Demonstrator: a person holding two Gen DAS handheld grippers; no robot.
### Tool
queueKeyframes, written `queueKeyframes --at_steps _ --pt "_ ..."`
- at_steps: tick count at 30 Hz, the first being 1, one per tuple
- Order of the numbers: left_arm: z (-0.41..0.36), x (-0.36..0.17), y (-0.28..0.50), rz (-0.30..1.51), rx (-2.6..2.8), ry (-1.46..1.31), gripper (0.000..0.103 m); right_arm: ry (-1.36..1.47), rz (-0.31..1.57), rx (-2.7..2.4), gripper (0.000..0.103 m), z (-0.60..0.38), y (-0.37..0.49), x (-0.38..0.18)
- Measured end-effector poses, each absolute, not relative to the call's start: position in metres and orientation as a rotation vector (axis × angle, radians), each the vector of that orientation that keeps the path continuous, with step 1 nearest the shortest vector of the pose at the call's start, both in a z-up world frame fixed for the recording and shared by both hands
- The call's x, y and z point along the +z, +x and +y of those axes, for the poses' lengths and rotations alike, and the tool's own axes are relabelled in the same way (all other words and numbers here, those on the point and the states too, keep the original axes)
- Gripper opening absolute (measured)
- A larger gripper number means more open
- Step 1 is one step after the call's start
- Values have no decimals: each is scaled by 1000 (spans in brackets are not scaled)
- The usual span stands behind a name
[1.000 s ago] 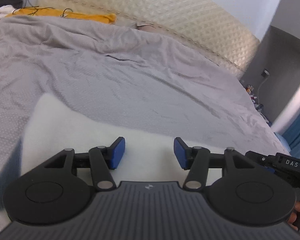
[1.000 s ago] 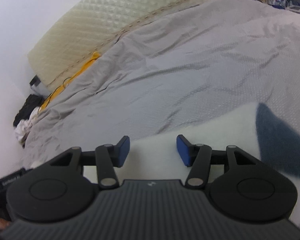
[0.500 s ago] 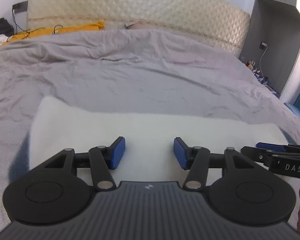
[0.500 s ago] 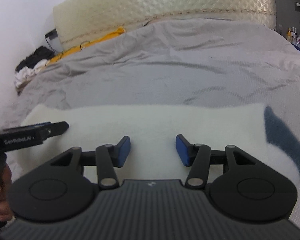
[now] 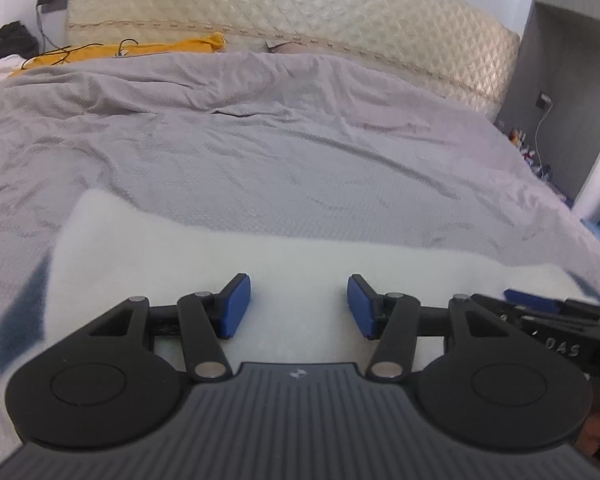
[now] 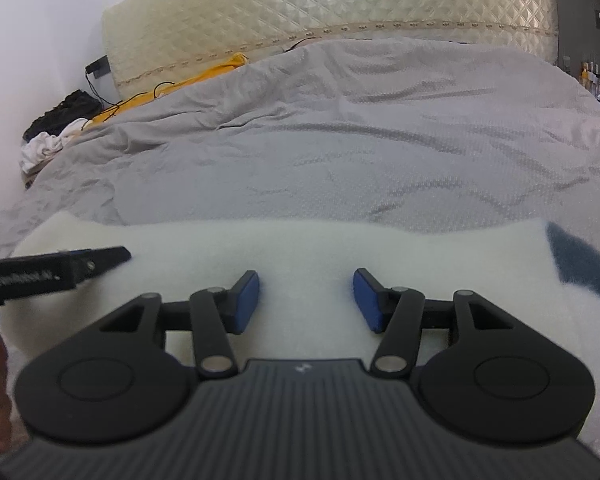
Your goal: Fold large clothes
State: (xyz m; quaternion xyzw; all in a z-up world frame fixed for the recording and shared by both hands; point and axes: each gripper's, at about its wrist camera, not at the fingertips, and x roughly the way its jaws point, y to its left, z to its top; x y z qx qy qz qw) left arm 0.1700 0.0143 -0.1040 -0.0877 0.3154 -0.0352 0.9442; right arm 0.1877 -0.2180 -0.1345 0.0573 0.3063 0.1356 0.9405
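Note:
A large white fluffy garment (image 5: 172, 264) with a dark blue patch (image 5: 22, 320) lies spread along the near side of the grey bed cover (image 5: 300, 152). My left gripper (image 5: 299, 304) hovers over it, open, with only flat fleece showing between the blue pads. My right gripper (image 6: 306, 300) is also open over the same garment (image 6: 300, 248), with another blue patch (image 6: 580, 268) to its right. Each gripper shows in the other's view: the right one (image 5: 540, 306) at the right edge, the left one (image 6: 60, 268) at the left edge.
A quilted cream headboard (image 5: 300, 20) stands behind the bed. A yellow cloth with black cables (image 5: 148, 48) lies at its foot, and a pile of dark and white clothes (image 6: 56, 128) sits at the far left. A grey cabinet (image 5: 572, 92) with small bottles stands on the right.
Both views have rolled from tilted to nearly level. Each hand has drifted sideways over the garment, bringing the other gripper into view. The jaws stand as wide as before.

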Motion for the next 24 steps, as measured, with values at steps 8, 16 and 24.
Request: queueKeyframes --at_steps 8,16,24 --pt "15 -78 108 642 -111 -286 70 153 629 268 56 -223 173 -127" --pt "34 -94 93 773 -122 -503 88 178 638 247 56 -224 157 -124" --pt "65 -124 86 877 -76 -743 91 180 639 235 56 -222 160 -126"
